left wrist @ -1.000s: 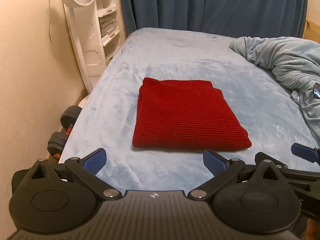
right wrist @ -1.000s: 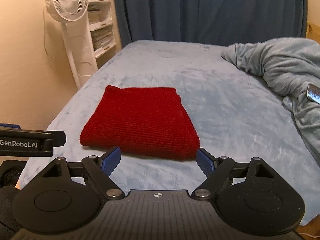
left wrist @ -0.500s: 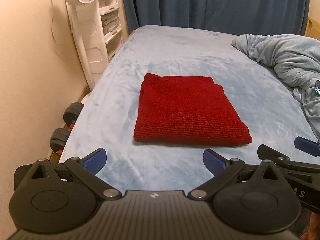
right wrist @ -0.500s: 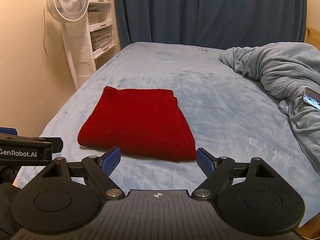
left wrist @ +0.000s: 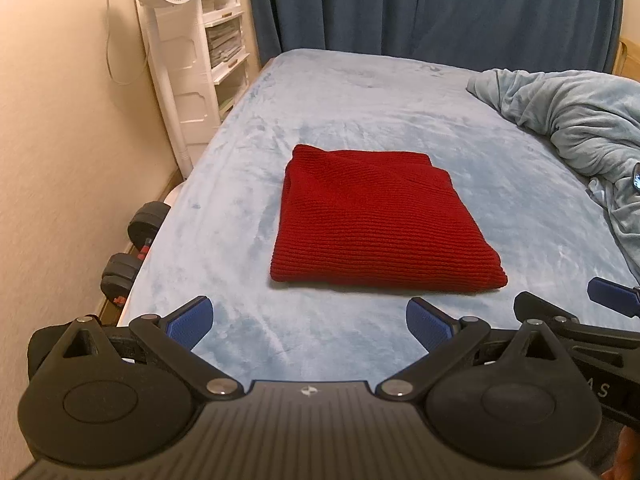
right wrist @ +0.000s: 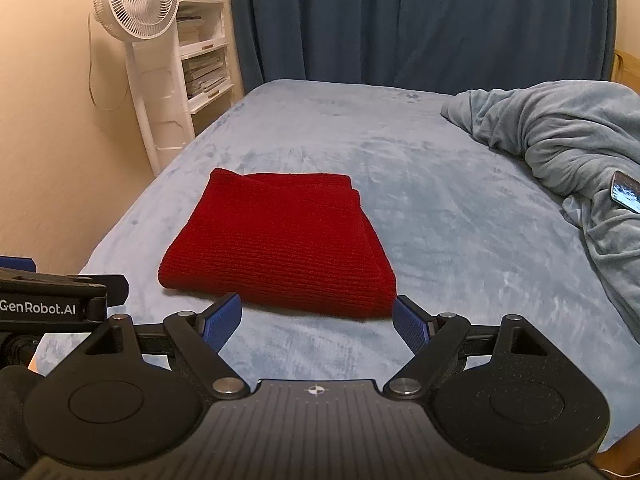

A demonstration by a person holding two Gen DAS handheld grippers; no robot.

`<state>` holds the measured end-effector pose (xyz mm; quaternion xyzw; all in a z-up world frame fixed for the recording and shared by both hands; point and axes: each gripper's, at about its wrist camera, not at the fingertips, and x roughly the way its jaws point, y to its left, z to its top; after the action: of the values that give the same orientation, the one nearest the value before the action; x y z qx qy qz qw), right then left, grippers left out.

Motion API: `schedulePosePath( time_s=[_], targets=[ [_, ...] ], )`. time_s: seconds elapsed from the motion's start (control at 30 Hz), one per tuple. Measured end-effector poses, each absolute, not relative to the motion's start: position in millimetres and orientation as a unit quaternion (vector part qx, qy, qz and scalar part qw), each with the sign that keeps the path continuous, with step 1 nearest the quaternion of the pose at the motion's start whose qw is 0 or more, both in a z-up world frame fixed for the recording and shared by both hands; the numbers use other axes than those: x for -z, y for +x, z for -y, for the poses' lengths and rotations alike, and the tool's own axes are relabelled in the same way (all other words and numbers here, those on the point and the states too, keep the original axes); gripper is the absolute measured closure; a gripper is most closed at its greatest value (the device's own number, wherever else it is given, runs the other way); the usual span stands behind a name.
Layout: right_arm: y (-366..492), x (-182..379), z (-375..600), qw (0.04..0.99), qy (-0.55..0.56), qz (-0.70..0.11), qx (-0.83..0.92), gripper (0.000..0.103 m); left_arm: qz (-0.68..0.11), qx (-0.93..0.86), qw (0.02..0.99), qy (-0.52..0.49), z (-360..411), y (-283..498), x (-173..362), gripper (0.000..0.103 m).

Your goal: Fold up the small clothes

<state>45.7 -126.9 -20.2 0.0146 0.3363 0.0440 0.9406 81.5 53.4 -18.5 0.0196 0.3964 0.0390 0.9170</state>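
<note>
A red knitted garment [left wrist: 376, 220] lies folded into a neat rectangle on the light blue bed [left wrist: 360, 104]. It also shows in the right wrist view [right wrist: 280, 240]. My left gripper [left wrist: 310, 322] is open and empty, held back from the garment's near edge. My right gripper [right wrist: 318, 320] is open and empty, just short of the garment's near right corner. The right gripper's tip shows at the right edge of the left wrist view [left wrist: 612, 296], and the left gripper's body shows at the left of the right wrist view [right wrist: 52, 300].
A crumpled grey-blue blanket [right wrist: 560, 136] lies on the bed's right side with a phone [right wrist: 626, 196] on it. A white fan [right wrist: 136, 0] and shelves [right wrist: 204, 64] stand by the left wall. Dumbbells [left wrist: 132, 248] lie on the floor beside the bed. Dark blue curtains [right wrist: 400, 20] hang behind.
Both grippers have drawn back and risen a little from the folded garment. The garment has not moved. Both stay open.
</note>
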Motion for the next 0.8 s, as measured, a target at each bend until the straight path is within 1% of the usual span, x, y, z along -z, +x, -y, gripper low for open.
schedulePosePath(
  time_s=[0.8],
  targets=[
    [43.7,21.2,125.8,0.94,0.011,-0.337,-0.047,0.019,-0.395,-0.04,0.917,0.024,-53.2,79.6,18.1,0.0]
  ],
)
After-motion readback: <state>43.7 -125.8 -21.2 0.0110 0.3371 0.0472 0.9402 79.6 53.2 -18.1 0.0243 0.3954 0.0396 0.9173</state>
